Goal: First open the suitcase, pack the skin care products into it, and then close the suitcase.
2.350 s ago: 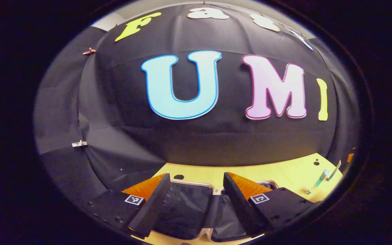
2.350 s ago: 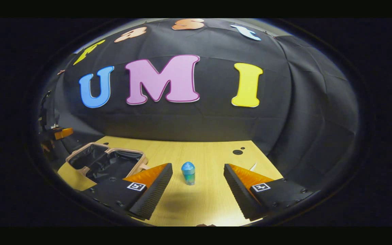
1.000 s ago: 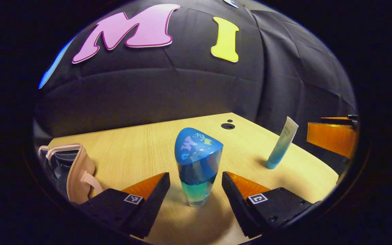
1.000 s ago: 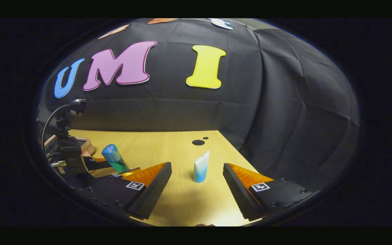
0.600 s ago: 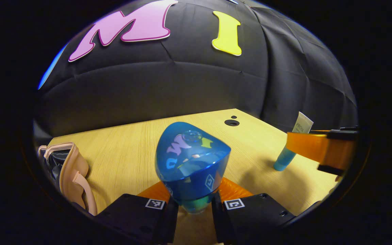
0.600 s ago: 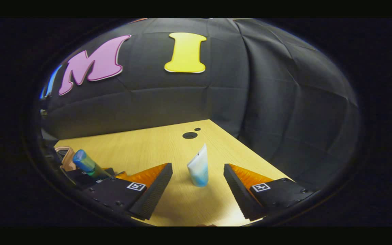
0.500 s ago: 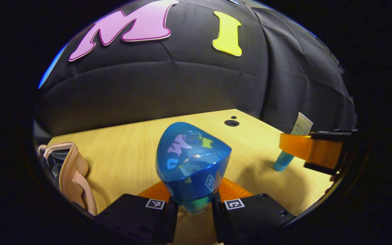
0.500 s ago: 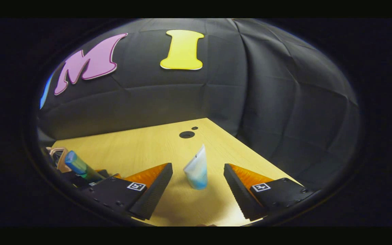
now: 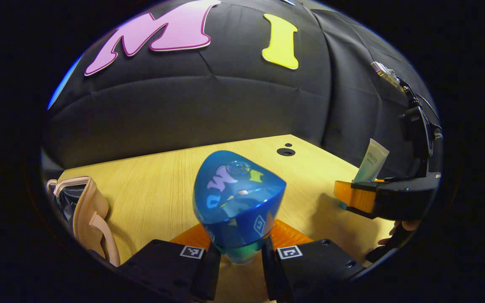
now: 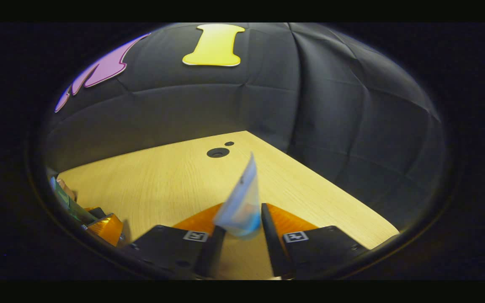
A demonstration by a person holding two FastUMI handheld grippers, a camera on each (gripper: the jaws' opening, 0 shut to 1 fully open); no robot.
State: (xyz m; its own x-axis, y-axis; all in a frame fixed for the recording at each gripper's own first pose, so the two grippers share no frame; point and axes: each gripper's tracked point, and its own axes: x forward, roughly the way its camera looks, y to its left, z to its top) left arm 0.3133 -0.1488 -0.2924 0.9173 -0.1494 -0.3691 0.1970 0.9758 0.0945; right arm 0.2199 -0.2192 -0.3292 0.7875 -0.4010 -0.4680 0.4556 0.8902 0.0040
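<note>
Spanning both views, one light wooden table point(image 9: 158, 189); one pink suitcase point(image 9: 86, 210) lies open at its left edge. Left gripper point(image 9: 237, 259) stays clenched on the single blue-capped bottle point(image 9: 237, 202), as 0.5 s ago. Right gripper point(image 10: 242, 248), open then, has now clamped both fingers on the one white-and-blue tube point(image 10: 240, 206), which leans left; in the left gripper view, that tube stands at the table's right.

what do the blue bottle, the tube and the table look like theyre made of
Bottle: likely clear tinted plastic or glass, glossy; its blue cap mirrors the wall and liquid shows through below. Tube: soft matte plastic, judging by its flat crimped top. Table: pale wood or wood-look laminate with fine straight grain, satin.
</note>
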